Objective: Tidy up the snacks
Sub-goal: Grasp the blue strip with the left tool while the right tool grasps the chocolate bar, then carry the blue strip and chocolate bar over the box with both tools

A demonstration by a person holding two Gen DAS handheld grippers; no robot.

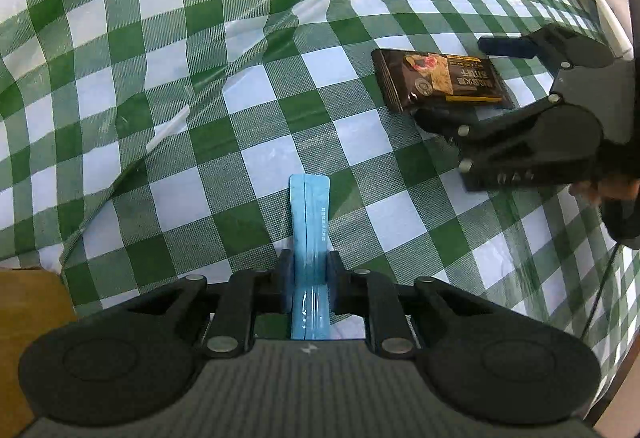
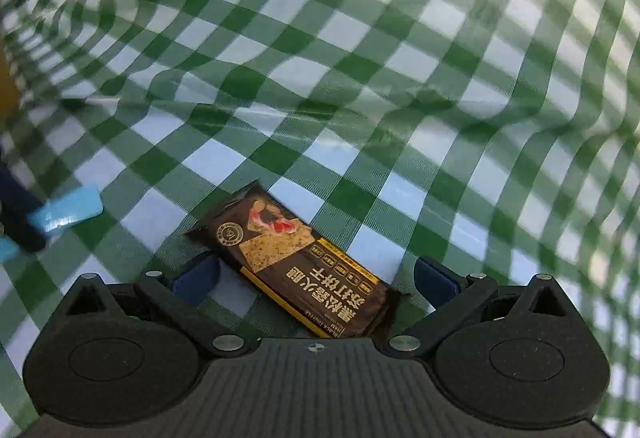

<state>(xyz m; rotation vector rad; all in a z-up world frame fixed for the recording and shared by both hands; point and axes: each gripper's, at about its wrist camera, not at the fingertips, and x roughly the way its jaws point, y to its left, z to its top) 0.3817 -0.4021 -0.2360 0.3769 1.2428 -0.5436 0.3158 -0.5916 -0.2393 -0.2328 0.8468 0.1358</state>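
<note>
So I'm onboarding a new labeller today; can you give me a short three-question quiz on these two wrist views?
1. True or false: the left gripper is shut on the light blue snack stick.
2. The dark brown cracker packet lies: A) flat on the checked cloth between the open right gripper's fingers, B) lifted clear of the cloth, C) inside a box.
3. Fill in: the cloth's checks are white and ____.

Key: 1 true; 2 A; 3 green.
</note>
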